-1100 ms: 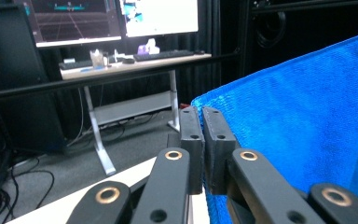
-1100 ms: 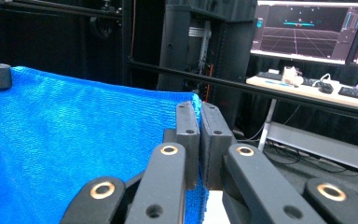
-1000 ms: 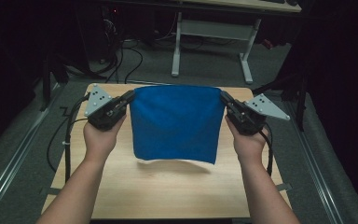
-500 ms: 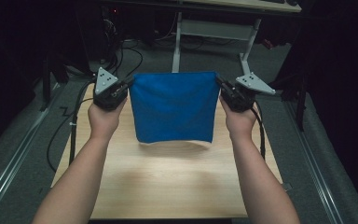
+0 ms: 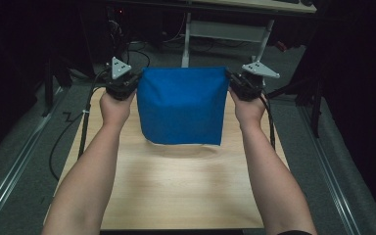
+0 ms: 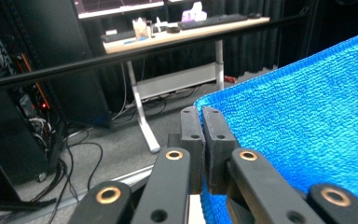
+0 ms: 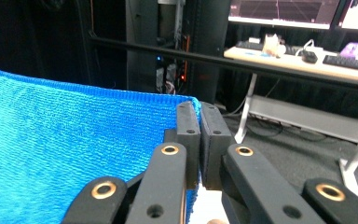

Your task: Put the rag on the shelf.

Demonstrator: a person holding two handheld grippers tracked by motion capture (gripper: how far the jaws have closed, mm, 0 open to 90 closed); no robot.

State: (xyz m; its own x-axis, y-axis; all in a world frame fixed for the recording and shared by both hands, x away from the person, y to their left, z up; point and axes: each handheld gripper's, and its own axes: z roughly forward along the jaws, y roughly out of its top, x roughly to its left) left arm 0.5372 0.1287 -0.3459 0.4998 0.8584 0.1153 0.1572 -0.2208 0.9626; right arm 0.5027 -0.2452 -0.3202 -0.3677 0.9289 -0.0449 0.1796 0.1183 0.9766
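A blue towel (image 5: pixel 182 105) hangs stretched between my two grippers above the far part of the wooden table (image 5: pixel 181 191). Its lower edge hangs free just over the tabletop. My left gripper (image 5: pixel 136 82) is shut on the towel's upper left corner, and in the left gripper view the jaws (image 6: pixel 201 123) pinch the blue cloth (image 6: pixel 307 121). My right gripper (image 5: pixel 230 81) is shut on the upper right corner; in the right gripper view its jaws (image 7: pixel 199 119) clamp the cloth's (image 7: pixel 74 140) edge.
Beyond the table stands a desk frame with white legs (image 5: pixel 186 34) on grey carpet. Cables (image 5: pixel 81 132) trail down the table's left side. A desk with monitors and a keyboard (image 7: pixel 349 63) shows far off in the right gripper view.
Both grippers have lifted the towel and carried it away from the person, towards the table's far edge. The towel's lower edge has come up off the tabletop.
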